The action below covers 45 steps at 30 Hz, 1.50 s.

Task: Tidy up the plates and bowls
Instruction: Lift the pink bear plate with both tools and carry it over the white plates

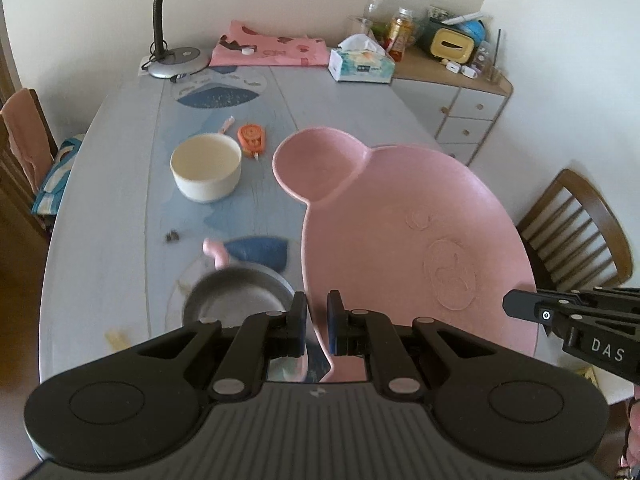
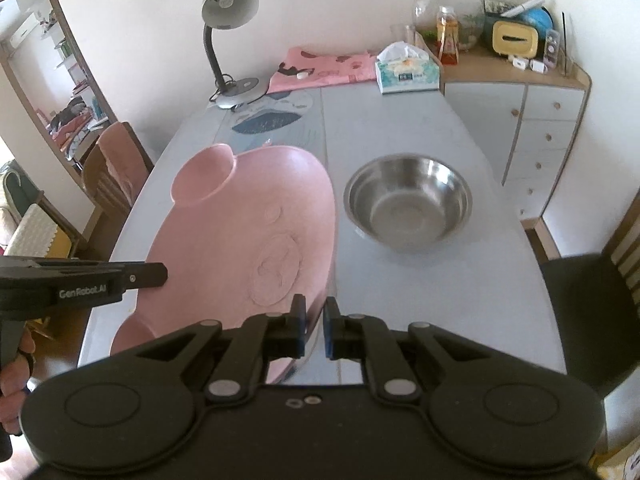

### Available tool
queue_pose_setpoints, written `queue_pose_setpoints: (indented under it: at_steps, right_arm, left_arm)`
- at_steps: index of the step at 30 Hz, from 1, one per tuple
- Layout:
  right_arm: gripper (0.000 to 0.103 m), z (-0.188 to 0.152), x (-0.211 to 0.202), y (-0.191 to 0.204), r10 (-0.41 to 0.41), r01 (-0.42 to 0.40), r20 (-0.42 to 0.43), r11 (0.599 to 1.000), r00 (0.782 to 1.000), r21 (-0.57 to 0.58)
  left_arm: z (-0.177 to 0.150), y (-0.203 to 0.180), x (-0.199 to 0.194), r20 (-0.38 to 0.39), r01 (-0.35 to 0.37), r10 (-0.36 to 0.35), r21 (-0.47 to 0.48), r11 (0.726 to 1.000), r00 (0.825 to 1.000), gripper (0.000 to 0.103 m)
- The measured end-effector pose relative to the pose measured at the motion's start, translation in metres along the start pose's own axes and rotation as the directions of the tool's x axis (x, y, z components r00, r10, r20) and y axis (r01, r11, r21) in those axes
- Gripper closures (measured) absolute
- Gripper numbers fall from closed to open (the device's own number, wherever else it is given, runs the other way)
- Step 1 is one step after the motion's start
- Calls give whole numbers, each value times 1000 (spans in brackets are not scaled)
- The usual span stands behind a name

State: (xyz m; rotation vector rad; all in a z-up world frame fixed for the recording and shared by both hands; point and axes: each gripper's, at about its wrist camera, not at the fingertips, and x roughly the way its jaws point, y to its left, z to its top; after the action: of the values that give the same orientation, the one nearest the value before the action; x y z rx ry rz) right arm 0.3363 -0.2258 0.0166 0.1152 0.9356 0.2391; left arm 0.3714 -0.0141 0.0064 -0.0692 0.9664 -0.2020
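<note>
Two grippers, one shared load: pink pig-shaped plate (image 1: pixel 400 240), carried clear of the table (image 1: pixel 120 200), tilted.

Step in hand, judged: transport of the plate toward a stacking spot. Next move, judged: level descent onto a chosen resting place, both pinches released together; uneven release likely to tip the plate.

Left wrist view, left to right:
- Cream bowl (image 1: pixel 206 174), ahead and left of the jaws, well apart, on the table.
- Orange correction tape (image 1: pixel 251 137), beyond the bowl, far ahead.
- Small grey bowl (image 1: pixel 240 292), blurred, just left of the jaws, below them on the table.
- Left gripper (image 1: pixel 317 322), jaws nearly together, pinching the plate's near rim; plate body spreading ahead and right of the jaws.
- Right gripper (image 1: pixel 520 305), side-on at the plate's right edge.

Right wrist view, left to right:
- Left gripper, side-on at the plate's left edge.
- Plate ahead and left of the jaws, ear compartment (image 2: pixel 202 178) farthest out.
- Right gripper (image 2: pixel 315 326), jaws nearly together, pinching the plate's near right rim.
- Stainless steel bowl (image 2: pixel 408 204), ahead and right of the jaws, apart, empty, upright on the table.
</note>
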Motion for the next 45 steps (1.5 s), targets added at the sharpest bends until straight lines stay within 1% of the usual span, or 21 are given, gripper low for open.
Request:
queue_pose_setpoints:
  at_steps: [5,11,20,23,25,34,40,45]
  right_arm:
    - [94,-32,-16,3,5,-4,-25,1000,1000,9]
    - [94,-74,-24,7,11,-10,-67,1000,998,22]
    - [94,-130,-24,1,32,-23,-125,997,992,72]
    - [94,-146,-23,-3,33,-24,-130,997,991,73]
    - [94,-155,-21,-4,26,-20,-124,999,992,51]
    - [94,-196,-12,-6,33,-27,-141,999,989,43]
    - [93,-208,-8,-8,42,-36,-136,998,990,51]
    - [93,-217,-2,-15,48,-40,-121,997,991,65]
  left_arm:
    - [-40,-4,-17,-20,18,-18,5,1000,1000,94]
    - [-91,-9,-28,-55,7,-7,17,1000,998,94]
    - [-151,-16,-28,-86,2,-1,13,1000,996,94]
    - [-170,-23,-27,-87,-13,16,35,999,996,94]
    - [-182,-24,-24,-95,-15,17,29,999,995,94]
    - [-225,-23,-15,-122,-22,21,-9,1000,992,94]
    - [-240,-28,-16,-94,-31,33,20,999,995,94]
    - [-246,-31,-13,-76,-33,36,37,999,996,94]
